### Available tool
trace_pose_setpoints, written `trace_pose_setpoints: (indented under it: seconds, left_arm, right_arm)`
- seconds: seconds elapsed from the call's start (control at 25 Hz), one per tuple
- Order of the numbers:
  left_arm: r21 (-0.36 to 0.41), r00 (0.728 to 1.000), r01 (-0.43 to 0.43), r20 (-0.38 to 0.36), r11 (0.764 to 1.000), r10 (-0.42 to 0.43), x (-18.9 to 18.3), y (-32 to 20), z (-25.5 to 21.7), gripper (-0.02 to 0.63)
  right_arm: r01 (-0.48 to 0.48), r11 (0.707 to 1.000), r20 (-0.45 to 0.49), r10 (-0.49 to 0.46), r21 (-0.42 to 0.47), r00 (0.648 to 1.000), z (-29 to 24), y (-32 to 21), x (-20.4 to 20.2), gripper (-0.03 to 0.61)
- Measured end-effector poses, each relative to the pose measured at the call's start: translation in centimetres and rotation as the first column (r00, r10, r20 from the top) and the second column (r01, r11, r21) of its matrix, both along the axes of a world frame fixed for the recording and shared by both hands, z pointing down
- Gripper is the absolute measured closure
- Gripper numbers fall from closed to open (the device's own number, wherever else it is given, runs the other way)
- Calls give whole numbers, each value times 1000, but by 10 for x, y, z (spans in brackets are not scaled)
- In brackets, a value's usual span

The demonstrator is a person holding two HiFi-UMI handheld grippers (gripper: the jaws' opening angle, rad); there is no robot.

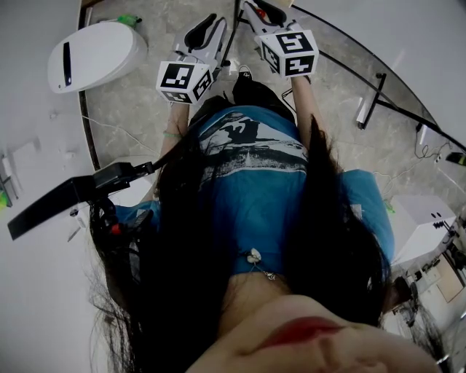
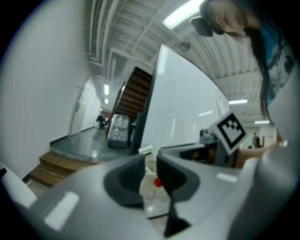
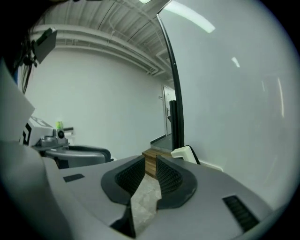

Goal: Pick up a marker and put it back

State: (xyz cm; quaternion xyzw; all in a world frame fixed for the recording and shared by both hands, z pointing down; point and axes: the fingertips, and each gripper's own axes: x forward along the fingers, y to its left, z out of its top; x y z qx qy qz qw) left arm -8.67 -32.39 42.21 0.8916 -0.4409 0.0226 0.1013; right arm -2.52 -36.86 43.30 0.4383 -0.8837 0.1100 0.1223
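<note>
Both grippers are held out in front of the person, above a marble floor. My left gripper (image 1: 210,25) (image 2: 150,169) is open by a narrow gap, with nothing between its jaws. My right gripper (image 1: 255,9) (image 3: 150,169) also shows a narrow empty gap, with floor visible through it. Past the left jaws a small red round thing (image 2: 158,182) shows; a red spot (image 1: 260,12) lies beside the right gripper's tip. I cannot tell whether it is a marker. A green-capped thing (image 1: 129,20) lies far left on the floor edge.
A tall whiteboard (image 2: 187,108) (image 3: 225,93) stands just ahead, with a dark frame post (image 3: 177,108). A white oval object (image 1: 95,55) with a black slot sits at the upper left. Wooden steps (image 2: 56,166) lie beyond. Cables cross the floor (image 1: 378,138) at the right.
</note>
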Motion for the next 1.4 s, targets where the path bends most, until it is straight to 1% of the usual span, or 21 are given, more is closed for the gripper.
trace_pose_setpoints:
  seconds: [0.2, 0.32, 0.52, 0.64, 0.76, 0.96, 1.16, 1.4]
  left_arm:
    - [18, 1000, -29, -6, 999, 29, -4, 42, -5, 551]
    - [23, 999, -42, -9, 999, 42, -12, 66, -7, 551]
    - [11, 998, -61, -16, 998, 61, -25, 111, -1, 551]
    - [-4, 997, -72, -16, 997, 71, -29, 138, 6, 551]
    - [-19, 997, -77, -20, 997, 77, -29, 160, 13, 551]
    - [-21, 996, -83, -47, 996, 82, -25, 179, 12, 551]
    - [-39, 996, -83, -47, 996, 82, -17, 192, 16, 551]
    - [-22, 997, -66, -49, 998, 65, 10, 217, 4, 551]
  right_arm:
    - [-17, 1000, 176, 21, -23, 984, -20, 48, -9, 506]
    - [-25, 999, 236, 35, -43, 971, -24, 74, -18, 509]
    - [-56, 996, 252, 70, -64, 965, -18, 124, -30, 531]
    - [-69, 993, 264, 93, -97, 960, -10, 154, -33, 540]
    - [-79, 989, 254, 109, -127, 961, -3, 183, -33, 545]
    - [-99, 984, 251, 134, -145, 959, -1, 210, -25, 557]
    - [-92, 983, 251, 131, -160, 959, 1, 224, -19, 560]
    - [-86, 983, 269, 128, -162, 955, -2, 259, 10, 560]
